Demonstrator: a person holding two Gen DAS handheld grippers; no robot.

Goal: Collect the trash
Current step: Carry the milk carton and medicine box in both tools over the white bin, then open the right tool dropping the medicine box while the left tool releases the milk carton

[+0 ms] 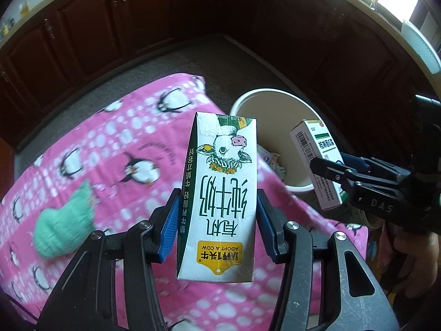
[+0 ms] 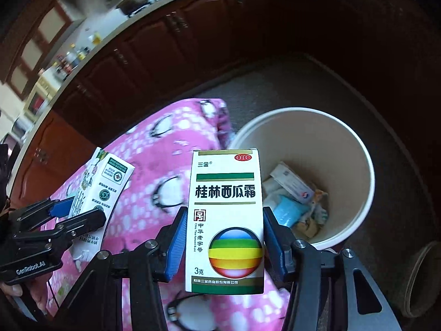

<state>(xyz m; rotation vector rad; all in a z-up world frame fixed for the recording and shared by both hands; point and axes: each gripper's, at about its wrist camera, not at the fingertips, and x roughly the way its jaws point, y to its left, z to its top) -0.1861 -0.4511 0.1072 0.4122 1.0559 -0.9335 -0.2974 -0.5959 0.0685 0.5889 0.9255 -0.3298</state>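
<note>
In my left gripper [image 1: 216, 218] I hold a tall white and green paper milk carton with a cow face [image 1: 220, 193]. The blue pads [image 1: 172, 226] press on its two narrow sides, low down, so most of the carton sticks out past my jaws. Its long side runs the same way my fingers point.

My right gripper [image 2: 223, 237] holds a small white cardboard medicine box with a rainbow ball on it [image 2: 224, 220]. Pads on both its sides too, box pointing out along the fingers. So both grips are mid-wide & full.

Next out: the round cream plastic trash bin [image 2: 366, 171]. It sits on the floor, just past the edge of the pink fleece blanket with penguins [image 1: 110, 138]. Mouth open, facing up, w/ a few wrappers & a small box at the bottom already.

The big thing: the bin is ahead and to the right of both boxes. My right hand is nearer. Seen from my left side, the med box already hangs over the bin's mouth. The milk carton is over the blanket edge, so I think the left has more way to go.

A mint green knitted sock [image 1: 66, 220] lies on the blanket, far left. Prob. not trash.
</note>
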